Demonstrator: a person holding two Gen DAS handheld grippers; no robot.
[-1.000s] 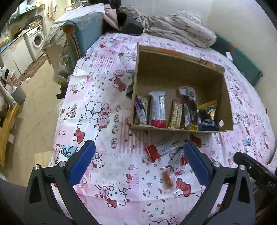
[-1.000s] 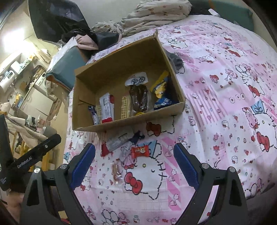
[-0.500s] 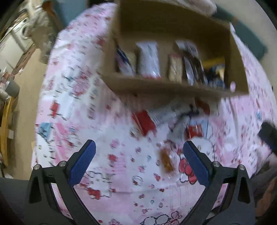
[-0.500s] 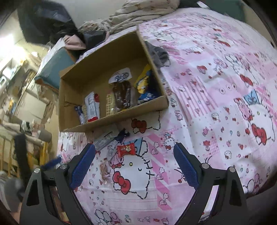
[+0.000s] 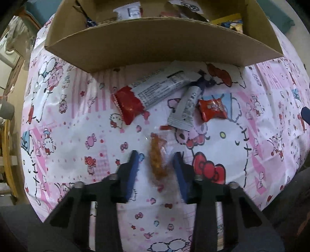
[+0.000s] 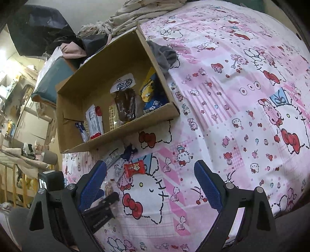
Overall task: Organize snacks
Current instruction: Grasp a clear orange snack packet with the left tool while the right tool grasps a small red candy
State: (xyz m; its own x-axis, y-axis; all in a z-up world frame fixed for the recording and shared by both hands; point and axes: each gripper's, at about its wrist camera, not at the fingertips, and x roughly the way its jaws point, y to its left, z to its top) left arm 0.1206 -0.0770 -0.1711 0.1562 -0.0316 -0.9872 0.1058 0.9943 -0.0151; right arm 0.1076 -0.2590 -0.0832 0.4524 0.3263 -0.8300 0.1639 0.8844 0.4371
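Observation:
A clear packet of orange snack [image 5: 157, 155] lies on the pink cartoon sheet [image 5: 67, 135]. My left gripper [image 5: 156, 160] points straight down over it, and its jaws are closing on the packet from both sides. Past it lie a red-and-white bar [image 5: 151, 93], a small grey wrapper [image 5: 186, 108] and a red candy [image 5: 212, 109]. Behind them stands the cardboard box [image 5: 155, 38] with several snacks inside. My right gripper [image 6: 150, 168] hovers open above the red candy [image 6: 134, 168], holding nothing. The box [image 6: 120, 135] is just beyond it.
A grey cloth [image 6: 164, 56] lies against the box's far right corner. Crumpled bedding and clothes [image 6: 135, 11] are heaped at the back, beside a teal cushion [image 6: 48, 81]. The bed's edge drops off on the left toward wooden furniture [image 6: 11, 186].
My left gripper has dropped close to the sheet and its jaws have narrowed from wide open to around the clear packet. The right gripper has barely shifted.

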